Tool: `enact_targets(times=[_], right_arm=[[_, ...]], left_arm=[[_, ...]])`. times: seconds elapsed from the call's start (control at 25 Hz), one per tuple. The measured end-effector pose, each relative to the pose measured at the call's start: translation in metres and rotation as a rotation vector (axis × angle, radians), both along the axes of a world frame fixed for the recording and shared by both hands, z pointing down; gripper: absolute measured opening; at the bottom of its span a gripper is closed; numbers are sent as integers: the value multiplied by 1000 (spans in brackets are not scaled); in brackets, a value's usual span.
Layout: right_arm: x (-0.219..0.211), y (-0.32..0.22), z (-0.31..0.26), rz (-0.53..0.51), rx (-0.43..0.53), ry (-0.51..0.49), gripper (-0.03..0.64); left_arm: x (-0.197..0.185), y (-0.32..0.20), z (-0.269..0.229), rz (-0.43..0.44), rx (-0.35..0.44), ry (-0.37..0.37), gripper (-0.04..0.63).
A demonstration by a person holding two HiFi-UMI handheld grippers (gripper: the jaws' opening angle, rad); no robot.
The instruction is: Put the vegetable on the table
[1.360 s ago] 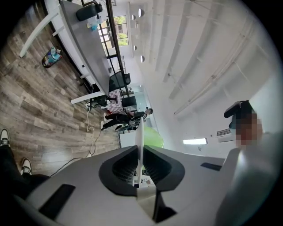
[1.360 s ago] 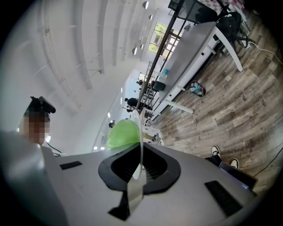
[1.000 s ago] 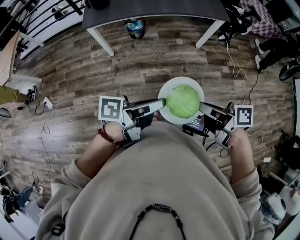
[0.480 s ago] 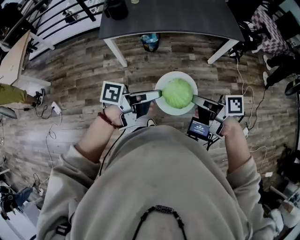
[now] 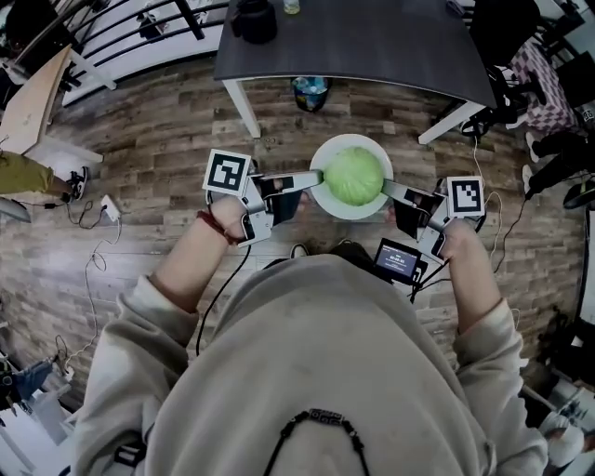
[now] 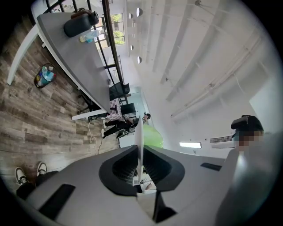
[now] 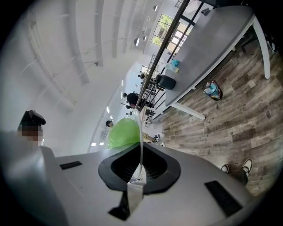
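Observation:
A green cabbage sits on a white plate that I hold level in front of the person's chest. My left gripper is shut on the plate's left rim and my right gripper is shut on its right rim. In the left gripper view the plate shows edge-on between the jaws of the left gripper, with the cabbage behind it. The right gripper view shows the same: the plate rim clamped by the right gripper, the cabbage beside it. The dark grey table lies just ahead.
A black bag and a bottle stand on the table's far left part. A small bin sits under the table between its white legs. Cables trail over the wooden floor at left and right.
The plate with the cabbage has been carried forward, still gripped on both sides. The table now sits closer and shows more of its top.

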State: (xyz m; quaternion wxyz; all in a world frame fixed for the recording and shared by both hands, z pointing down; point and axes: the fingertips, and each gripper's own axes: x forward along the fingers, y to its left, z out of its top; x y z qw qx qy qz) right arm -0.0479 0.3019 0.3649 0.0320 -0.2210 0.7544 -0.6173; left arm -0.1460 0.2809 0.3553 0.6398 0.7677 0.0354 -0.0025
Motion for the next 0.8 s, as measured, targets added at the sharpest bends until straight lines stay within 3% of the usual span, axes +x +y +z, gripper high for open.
enact_targets(times=[0.24,0.8], right_arm=[[39,-49,10,-26,-40,-15,25],[37,-47,9,-37,3,-16,25]], left_arm=[[40,-47,9,-14,-39,-23,38],[38,-44,6,-30,25,-12,38]])
